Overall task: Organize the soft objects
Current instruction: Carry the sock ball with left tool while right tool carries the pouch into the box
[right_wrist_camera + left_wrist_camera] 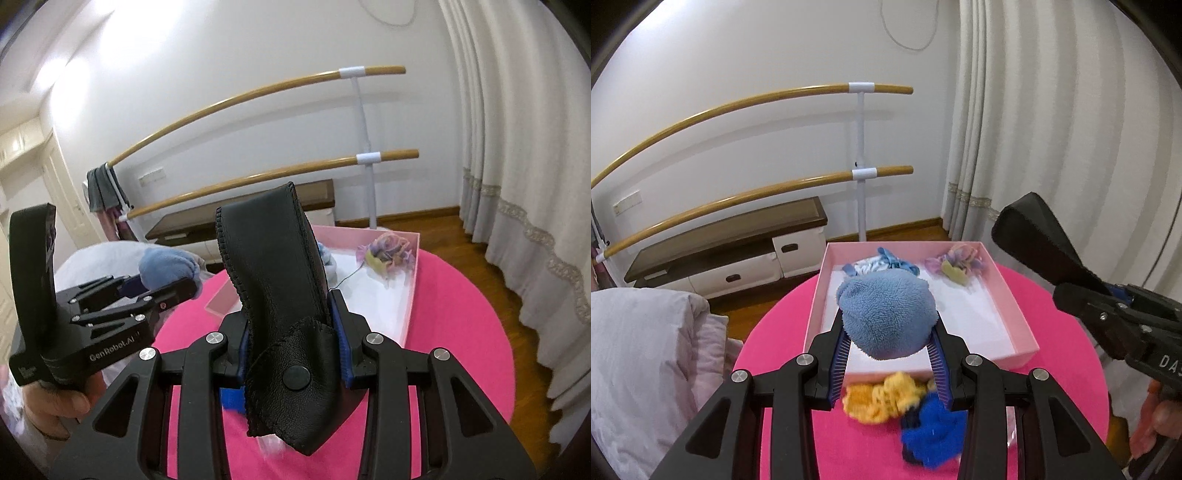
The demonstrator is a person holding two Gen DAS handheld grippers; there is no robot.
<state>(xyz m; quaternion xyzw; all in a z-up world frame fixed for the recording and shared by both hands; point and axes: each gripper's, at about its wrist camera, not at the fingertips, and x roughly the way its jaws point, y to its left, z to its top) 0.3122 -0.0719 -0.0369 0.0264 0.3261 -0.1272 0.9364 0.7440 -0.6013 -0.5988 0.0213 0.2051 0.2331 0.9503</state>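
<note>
Two held items: fluffy blue cloth bundle [886, 314], stitched black leather pouch [280, 295].

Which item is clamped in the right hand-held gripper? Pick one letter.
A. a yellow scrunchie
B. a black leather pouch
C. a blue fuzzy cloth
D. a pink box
B: in the right wrist view the black leather pouch stands clamped between the fingers of the right hand-held gripper, while the blue fuzzy cloth sits in the left hand-held gripper.
</note>
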